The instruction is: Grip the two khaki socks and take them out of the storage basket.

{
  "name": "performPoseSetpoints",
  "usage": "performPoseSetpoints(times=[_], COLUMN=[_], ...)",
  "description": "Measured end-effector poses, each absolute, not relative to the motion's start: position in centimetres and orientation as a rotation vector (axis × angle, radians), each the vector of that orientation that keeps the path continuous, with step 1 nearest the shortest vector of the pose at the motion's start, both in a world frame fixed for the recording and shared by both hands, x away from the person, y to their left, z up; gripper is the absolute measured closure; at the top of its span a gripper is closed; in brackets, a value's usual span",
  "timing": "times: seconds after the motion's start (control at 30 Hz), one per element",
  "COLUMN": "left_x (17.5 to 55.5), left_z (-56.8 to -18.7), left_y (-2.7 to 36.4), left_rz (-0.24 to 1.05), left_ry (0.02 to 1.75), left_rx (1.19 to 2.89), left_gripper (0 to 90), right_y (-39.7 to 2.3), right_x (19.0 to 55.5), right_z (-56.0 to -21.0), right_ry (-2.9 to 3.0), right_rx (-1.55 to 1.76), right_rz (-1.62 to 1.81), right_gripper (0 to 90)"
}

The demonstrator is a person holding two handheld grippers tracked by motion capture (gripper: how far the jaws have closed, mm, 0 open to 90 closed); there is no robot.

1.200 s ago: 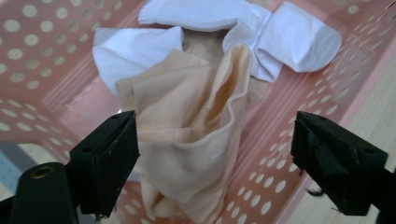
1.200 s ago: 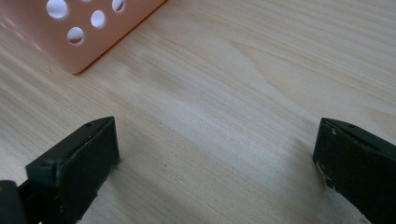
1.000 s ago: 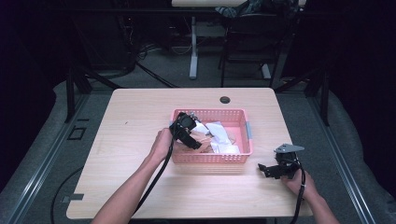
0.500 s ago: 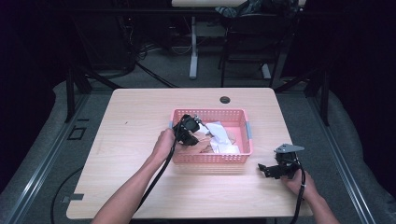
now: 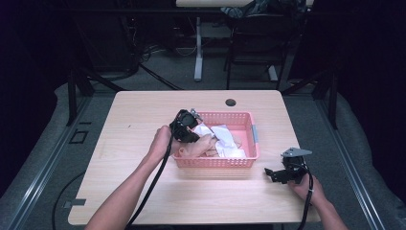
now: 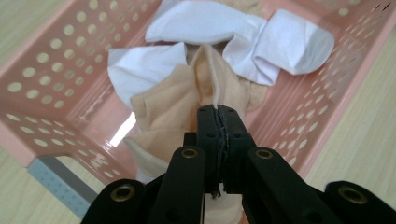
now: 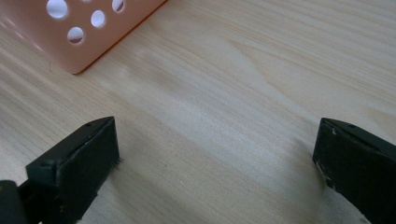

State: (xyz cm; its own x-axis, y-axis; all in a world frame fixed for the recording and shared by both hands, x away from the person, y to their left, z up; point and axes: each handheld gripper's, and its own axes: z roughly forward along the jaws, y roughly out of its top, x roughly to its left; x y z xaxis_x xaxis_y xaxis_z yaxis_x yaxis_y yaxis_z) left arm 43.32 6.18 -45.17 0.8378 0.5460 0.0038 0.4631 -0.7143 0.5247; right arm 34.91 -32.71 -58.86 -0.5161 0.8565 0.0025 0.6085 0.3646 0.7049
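L gripper (image 6: 219, 116) clamps beige sock (image 6: 173, 107), lifting from pink basket (image 5: 251, 129); white socks (image 6: 280, 42) left. R gripper (image 7: 215, 158) agape at 4 o'clock, idle.

The left gripper (image 5: 190, 128), jaws just closed tight together, pinches the beige sock (image 6: 182, 105), its forearm running in from 7 o'clock in the high view. The right gripper (image 5: 274, 173) sits at 4 o'clock, jaws spread wide apart and pointing toward 9 o'clock, low over the table (image 7: 261, 70).
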Motion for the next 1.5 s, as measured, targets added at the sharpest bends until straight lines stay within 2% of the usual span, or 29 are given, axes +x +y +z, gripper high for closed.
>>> performPoseSetpoints(times=[1.03, 1.5], left_x=[43.9, 44.1], left_z=[-38.3, -35.7], left_y=[6.9, 9.2], left_rz=[0.298, 0.353], left_ry=[0.694, 0.726], left_rx=[2.478, 2.437], left_gripper=[88.2, 88.2], right_y=[-32.7, -32.7], right_x=[34.9, 34.9], right_z=[-58.9, -58.9], right_ry=[2.265, 2.267], right_rx=[1.282, 1.278], right_rz=[0.937, 0.932], right_gripper=[0.0, 0.0])
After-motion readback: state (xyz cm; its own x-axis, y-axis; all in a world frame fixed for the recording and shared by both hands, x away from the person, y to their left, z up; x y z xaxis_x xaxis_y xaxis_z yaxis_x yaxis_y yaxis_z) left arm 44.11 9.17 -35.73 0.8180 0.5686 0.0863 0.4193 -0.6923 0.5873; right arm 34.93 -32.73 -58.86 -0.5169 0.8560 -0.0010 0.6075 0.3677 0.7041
